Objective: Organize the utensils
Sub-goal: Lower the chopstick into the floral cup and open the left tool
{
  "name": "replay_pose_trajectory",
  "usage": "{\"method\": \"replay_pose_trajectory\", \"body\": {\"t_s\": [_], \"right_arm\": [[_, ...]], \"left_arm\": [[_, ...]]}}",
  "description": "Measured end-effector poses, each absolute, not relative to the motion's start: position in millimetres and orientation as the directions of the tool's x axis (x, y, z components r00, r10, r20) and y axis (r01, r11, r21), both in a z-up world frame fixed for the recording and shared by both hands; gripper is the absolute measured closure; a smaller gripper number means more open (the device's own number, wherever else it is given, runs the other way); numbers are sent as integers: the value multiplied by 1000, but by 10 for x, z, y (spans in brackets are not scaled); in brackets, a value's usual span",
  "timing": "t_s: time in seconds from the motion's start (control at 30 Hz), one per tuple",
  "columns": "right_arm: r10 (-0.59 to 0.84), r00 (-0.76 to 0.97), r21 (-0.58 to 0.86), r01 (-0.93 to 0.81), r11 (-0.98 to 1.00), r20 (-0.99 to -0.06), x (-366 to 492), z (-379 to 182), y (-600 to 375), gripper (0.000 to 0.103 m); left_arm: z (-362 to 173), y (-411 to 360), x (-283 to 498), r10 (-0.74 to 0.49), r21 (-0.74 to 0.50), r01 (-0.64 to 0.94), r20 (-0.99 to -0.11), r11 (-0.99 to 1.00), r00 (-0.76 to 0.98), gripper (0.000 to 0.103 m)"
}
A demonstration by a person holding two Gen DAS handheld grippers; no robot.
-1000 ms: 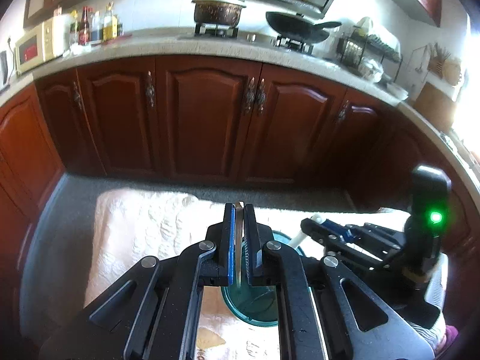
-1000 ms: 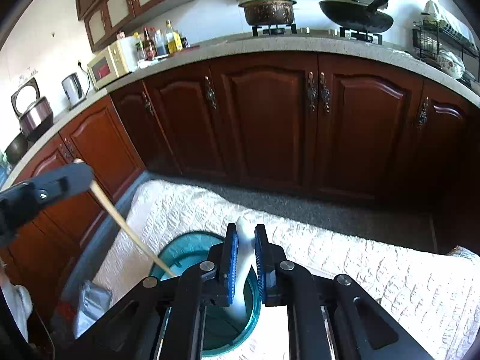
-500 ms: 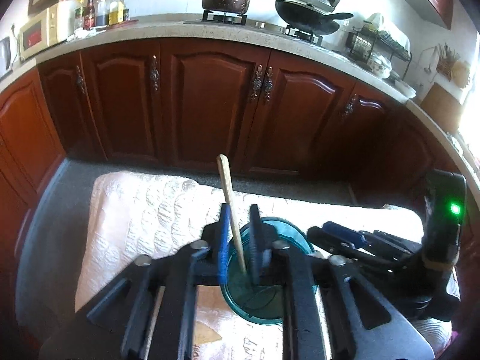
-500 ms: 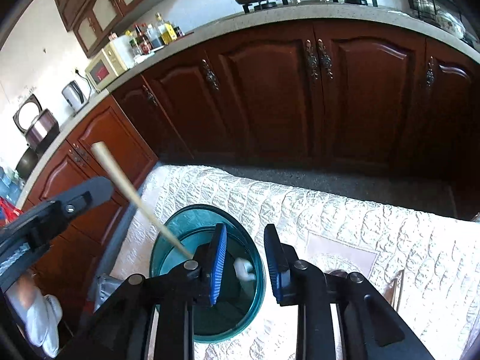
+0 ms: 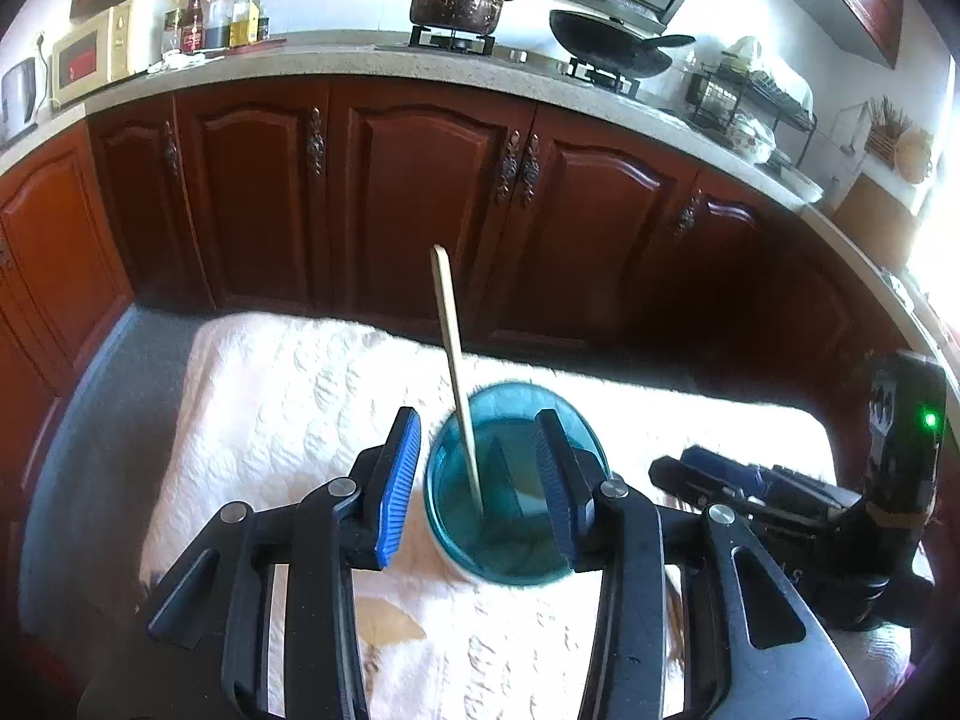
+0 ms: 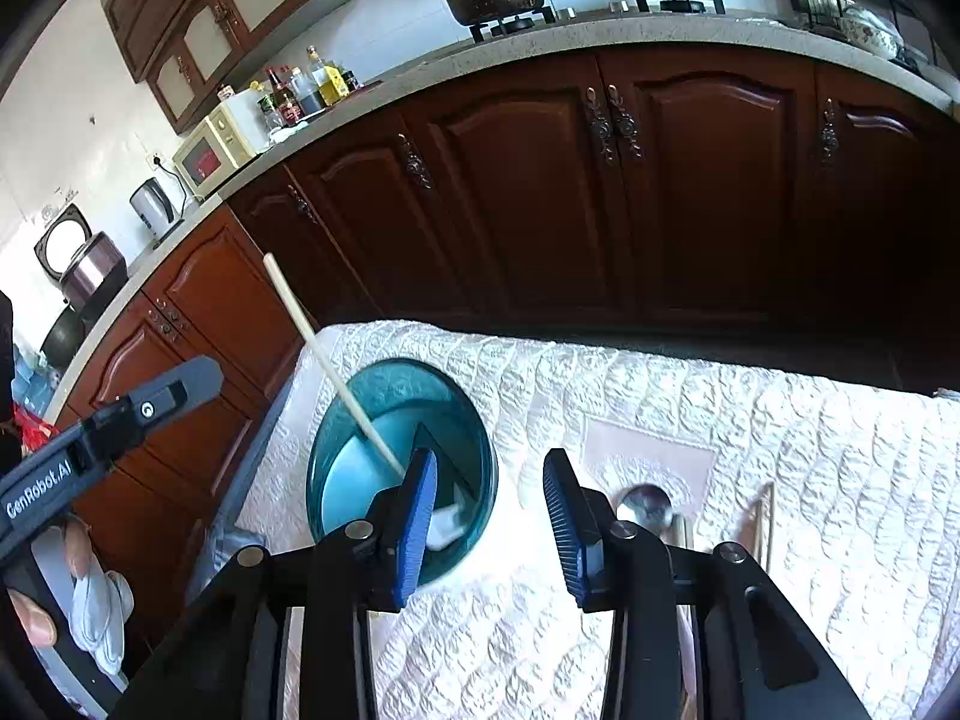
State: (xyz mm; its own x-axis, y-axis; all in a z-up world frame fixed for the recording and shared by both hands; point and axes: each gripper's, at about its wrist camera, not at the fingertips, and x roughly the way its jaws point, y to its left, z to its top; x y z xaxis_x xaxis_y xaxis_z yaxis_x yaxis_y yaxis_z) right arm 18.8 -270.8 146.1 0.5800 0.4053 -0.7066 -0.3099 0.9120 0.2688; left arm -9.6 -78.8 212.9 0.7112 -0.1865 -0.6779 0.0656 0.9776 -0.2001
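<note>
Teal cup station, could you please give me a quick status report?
Left gripper open, right gripper open, both empty. Wooden chopstick and white spoon stand in teal cup. Metal spoon lies on quilted cloth. Nothing in the way.

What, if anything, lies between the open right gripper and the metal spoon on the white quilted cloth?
Nothing visible. The metal spoon lies on the white quilted cloth just past the right gripper, its bowl exposed beside the right-hand finger. The teal cup sits off to the left.
</note>
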Motion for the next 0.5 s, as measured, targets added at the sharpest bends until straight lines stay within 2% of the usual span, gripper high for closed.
{"method": "replay_pose_trajectory", "body": {"t_s": [0.2,0.5], "right_arm": [[402,590,268,-304,914,-700,-22,1450,-2845,67],[332,627,214,-259,942,-704,-393,1515,-3085,65]], "left_arm": [[2118,-996,-393,-173,-143,103,-664,984,728,64],[2072,-1315,-690,-227,-150,171,-657,974,719,59]]}}
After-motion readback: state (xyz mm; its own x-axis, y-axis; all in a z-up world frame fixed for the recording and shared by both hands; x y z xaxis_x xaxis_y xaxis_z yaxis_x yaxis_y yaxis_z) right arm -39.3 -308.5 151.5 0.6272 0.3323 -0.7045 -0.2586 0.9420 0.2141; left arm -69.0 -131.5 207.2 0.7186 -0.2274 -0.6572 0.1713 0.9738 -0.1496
